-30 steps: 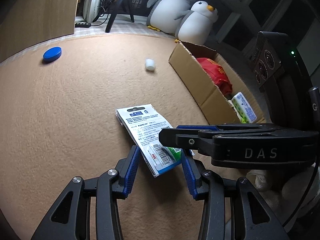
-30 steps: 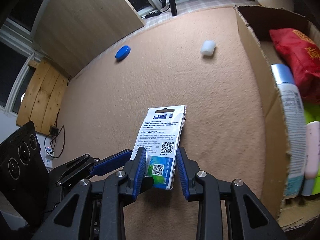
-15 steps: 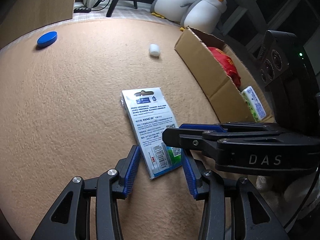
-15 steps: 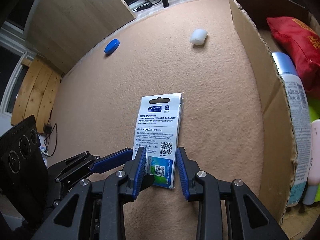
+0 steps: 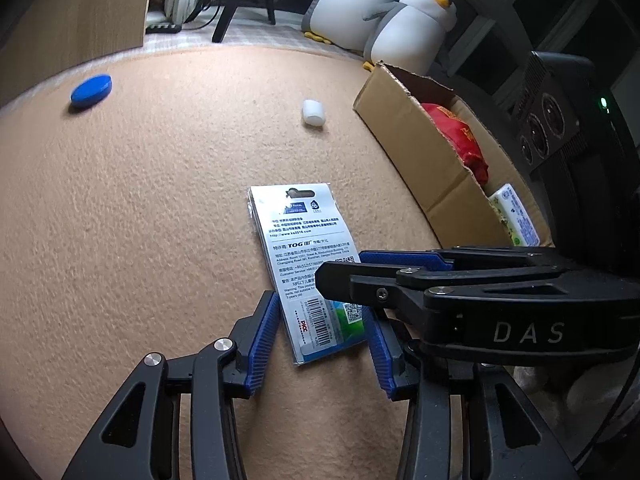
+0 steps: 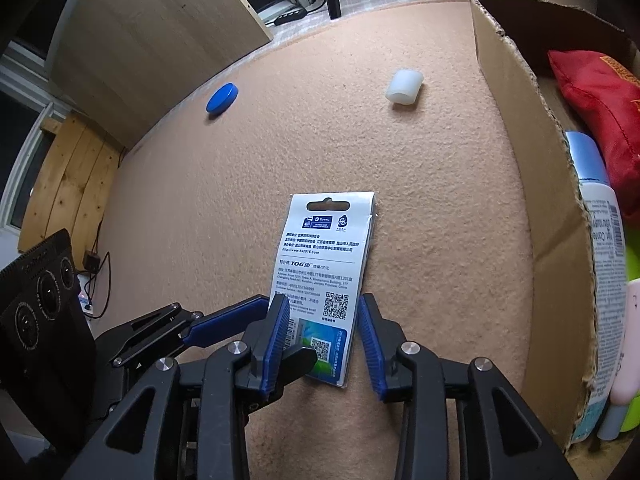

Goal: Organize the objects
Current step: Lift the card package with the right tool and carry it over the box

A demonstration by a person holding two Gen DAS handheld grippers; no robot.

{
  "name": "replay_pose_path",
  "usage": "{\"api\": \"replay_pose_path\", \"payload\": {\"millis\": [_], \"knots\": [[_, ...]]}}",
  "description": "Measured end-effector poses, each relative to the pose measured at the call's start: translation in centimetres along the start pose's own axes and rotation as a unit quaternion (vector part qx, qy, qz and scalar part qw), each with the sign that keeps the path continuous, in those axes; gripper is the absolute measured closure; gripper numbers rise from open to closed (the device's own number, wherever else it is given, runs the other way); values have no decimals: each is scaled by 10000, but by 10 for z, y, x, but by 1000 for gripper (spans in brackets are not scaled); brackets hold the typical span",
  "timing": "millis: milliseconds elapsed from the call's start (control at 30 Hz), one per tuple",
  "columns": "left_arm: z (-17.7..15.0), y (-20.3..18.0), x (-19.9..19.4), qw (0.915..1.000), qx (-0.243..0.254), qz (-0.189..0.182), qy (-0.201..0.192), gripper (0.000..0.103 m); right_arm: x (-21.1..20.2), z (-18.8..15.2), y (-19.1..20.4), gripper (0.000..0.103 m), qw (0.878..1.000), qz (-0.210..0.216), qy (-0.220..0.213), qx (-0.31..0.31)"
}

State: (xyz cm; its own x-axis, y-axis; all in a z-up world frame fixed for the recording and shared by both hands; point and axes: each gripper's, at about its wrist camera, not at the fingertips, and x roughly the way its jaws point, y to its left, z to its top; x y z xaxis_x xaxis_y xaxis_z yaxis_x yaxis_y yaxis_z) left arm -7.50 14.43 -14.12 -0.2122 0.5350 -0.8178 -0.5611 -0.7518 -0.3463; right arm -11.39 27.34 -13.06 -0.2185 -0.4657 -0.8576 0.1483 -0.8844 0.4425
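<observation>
1. Here, in the left wrist view, we see the left gripper (image 5: 322, 344) with its blue pads apart on either side of the near end of a flat printed card pack (image 5: 306, 268), which lies on the tan carpet (image 5: 140, 220); neither pad clearly presses it.
2. The right gripper's black finger crosses in front from the right and hides part of the pack's lower right edge.
3. Farther off lie a blue lid (image 5: 91, 88) and a small white cap (image 5: 313, 112), well apart from each other; a cardboard box (image 5: 424, 152) stands to the right, with two plush penguins (image 5: 396, 20) behind it.
4. In the right wrist view, the right gripper (image 6: 324, 344) straddles the same pack (image 6: 326, 280); its jaws are opening, and a gap shows beside the right pad.
5. The left gripper's blue finger reaches in from the left, so we cannot tell whether the right gripper's left pad touches the pack.
6. The box (image 6: 520, 160) is cut off at the right edge; inside we make out a red pouch (image 6: 596, 112) and a white bottle (image 6: 600, 240), whose small print is unreadable.
</observation>
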Motion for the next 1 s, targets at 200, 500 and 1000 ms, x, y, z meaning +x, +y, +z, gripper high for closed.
{"api": "replay_pose_path", "payload": {"millis": [200,500,1000], "knots": [[5,-6,-13,9998,101,19,-192,57,-13,0,5,70,9998,12,-175,-68],[21,-22,-33,9984,251,-6,-499,57,-43,7,12,70,9986,39,-497,-162],[72,-93,-28,9927,837,-419,-766,57,-118,18,-19,69,9922,-305,-1212,-18]]}}
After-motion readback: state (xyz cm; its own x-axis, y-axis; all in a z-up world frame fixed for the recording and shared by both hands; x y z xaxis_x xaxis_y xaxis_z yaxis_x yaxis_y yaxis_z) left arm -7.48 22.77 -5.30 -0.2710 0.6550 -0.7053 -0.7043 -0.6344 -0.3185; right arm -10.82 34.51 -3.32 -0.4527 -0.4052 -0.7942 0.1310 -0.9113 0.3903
